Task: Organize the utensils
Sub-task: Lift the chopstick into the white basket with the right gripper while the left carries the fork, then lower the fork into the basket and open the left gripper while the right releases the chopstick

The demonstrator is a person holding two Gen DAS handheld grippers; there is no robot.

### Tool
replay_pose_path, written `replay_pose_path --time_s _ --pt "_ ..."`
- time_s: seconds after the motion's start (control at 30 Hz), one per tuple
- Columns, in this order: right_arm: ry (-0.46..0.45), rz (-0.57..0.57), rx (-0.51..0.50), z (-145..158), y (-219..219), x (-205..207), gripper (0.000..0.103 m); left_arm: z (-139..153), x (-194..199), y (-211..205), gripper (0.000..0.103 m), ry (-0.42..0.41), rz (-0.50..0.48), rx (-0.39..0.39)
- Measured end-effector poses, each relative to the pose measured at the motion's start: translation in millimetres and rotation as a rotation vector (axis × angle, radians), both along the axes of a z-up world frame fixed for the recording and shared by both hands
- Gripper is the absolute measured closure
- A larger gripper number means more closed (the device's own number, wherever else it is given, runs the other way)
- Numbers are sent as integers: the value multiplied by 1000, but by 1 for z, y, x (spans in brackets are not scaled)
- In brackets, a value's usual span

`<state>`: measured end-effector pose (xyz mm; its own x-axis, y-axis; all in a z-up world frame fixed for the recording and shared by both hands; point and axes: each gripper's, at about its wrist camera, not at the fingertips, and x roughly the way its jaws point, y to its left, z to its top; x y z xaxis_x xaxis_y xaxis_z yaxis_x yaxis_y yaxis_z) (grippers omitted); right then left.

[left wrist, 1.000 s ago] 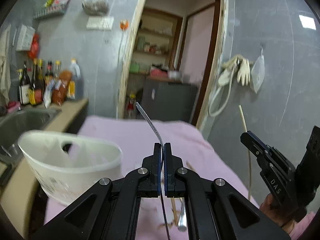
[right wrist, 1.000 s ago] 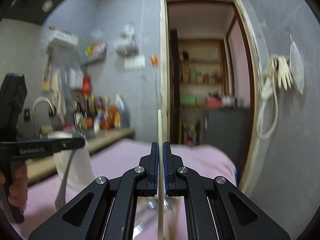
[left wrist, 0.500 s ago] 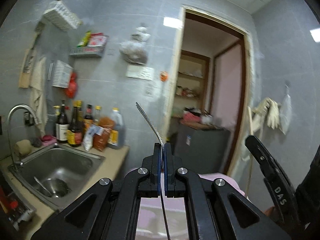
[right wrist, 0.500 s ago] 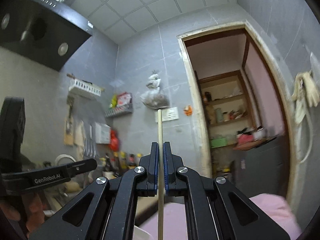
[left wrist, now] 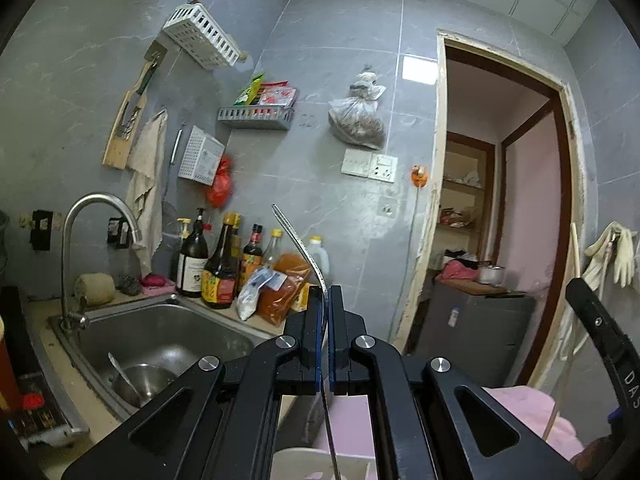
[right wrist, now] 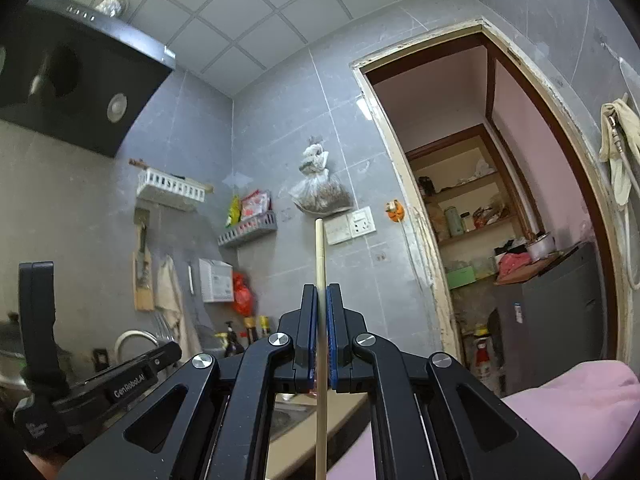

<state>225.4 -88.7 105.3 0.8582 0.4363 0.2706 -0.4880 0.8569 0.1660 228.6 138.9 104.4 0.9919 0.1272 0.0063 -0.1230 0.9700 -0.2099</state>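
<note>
Steel and wood are both being carried mid-task: a thin metal utensil handle is sticking up and curving left out of the left gripper, whose jaws are clamping it, while the right gripper is pinching a wooden chopstick upright. Neither is yet resting in the white holder showing just below the left claw; depositing seems to be what remains.

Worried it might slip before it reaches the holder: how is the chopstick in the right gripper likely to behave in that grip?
The chopstick looks stiff: it runs dead straight through the shut right gripper. It is probably light, being thin and pale like wood or bamboo. Pinched along a narrow round shaft, with length sticking out both ways, it may pivot or slide if bumped.
</note>
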Motion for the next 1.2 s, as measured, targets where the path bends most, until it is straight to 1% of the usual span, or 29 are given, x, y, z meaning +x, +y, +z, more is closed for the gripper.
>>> replay_pose_path --time_s 0.17,0.33,0.47,0.53,0.6,0.87,0.97,1.1,1.2 --pt "18 -24 -17 -11 5 6 100 -19 6 3 102 23 22 -29" --pt "49 -43 -68 -27 12 7 100 -36 6 2 102 39 27 -51" --pt "72 -44 -87 -36 14 7 100 -46 6 -3 102 51 21 -49" --pt "81 -47 -93 -38 15 7 100 -51 5 -8 102 58 14 -35" --pt "99 -48 -103 -42 14 7 100 -53 6 -11 102 69 2 -20" --pt "182 -23 -134 -54 11 8 100 -63 4 -18 102 127 -68 -13" --pt "215 -4 -136 -55 9 7 99 -64 1 -18 102 143 -101 -24" --pt "225 17 -145 -52 8 2 98 -61 -5 -18 100 141 -127 -40" --pt "226 32 -141 -49 4 -2 94 -56 -12 -18 99 133 -148 -53"
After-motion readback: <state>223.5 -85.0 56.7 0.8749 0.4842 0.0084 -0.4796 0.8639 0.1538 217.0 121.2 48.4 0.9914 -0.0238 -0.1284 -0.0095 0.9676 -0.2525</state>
